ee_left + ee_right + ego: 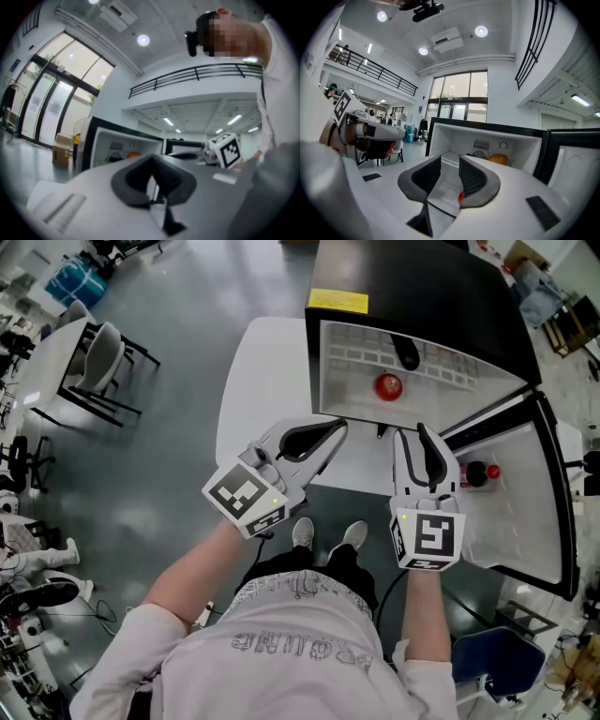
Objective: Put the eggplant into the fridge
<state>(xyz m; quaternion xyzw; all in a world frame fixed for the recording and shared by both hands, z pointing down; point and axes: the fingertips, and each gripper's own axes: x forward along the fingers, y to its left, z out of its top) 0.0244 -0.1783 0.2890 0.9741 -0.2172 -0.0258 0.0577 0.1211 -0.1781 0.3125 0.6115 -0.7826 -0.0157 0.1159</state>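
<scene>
In fridge (422,287), eggplant (406,352) lies well beyond L tongs (338,427) & R tongs (411,431).

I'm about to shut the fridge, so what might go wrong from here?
The door stands wide open beside the right tool; a careless swing may topple the small items on its shelf. The red fruit lies loose near the front of the fridge and might roll out.

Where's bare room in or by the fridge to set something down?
Fridge shelf is bare left of the round fruit and right of the eggplant; between those two it is crowded. The table left of the fridge is bare too.
</scene>
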